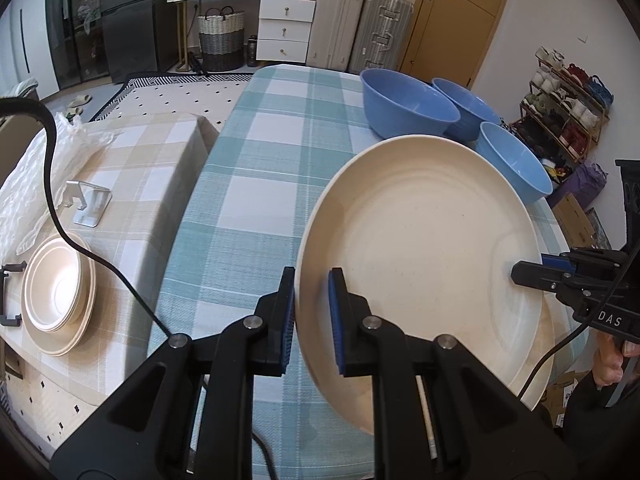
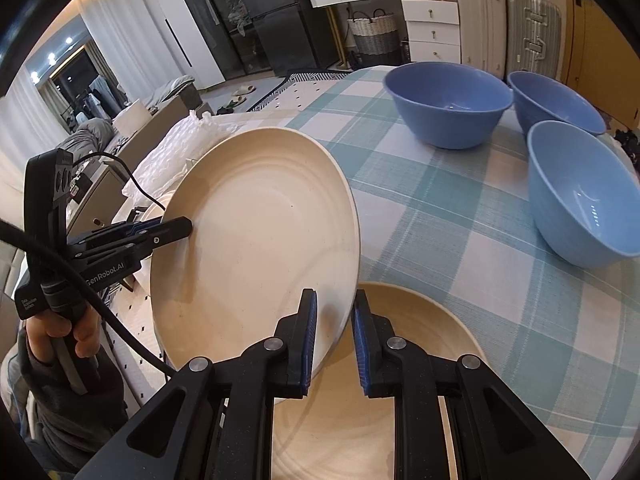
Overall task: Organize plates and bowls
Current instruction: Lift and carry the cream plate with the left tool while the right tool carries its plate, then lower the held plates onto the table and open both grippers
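Closest to me in the left wrist view, my left tool (image 1: 312,320) is clamped on the near rim of the big round cream plastic plate (image 1: 424,248), one blue pad on each face. My right tool (image 2: 334,340) pinches the opposite rim the same way, so both are closed on that one plate. I'd say two grips because it's wide and slick and one pinch would let it swing. The plate sits tilted in the middle of both frames, lifted clear of a second cream plate (image 2: 420,344) lying flat on the teal-and-white checked table (image 1: 256,184) just underneath. Both tools point steeply down at it; a hand (image 2: 60,328) wraps the left handle at lower left of the right view.

Further off, a stack of cream plates and bowls (image 1: 58,298) waits at far left, probably where this one goes. Three blue plastic bowls (image 2: 448,104) sit at upper right.
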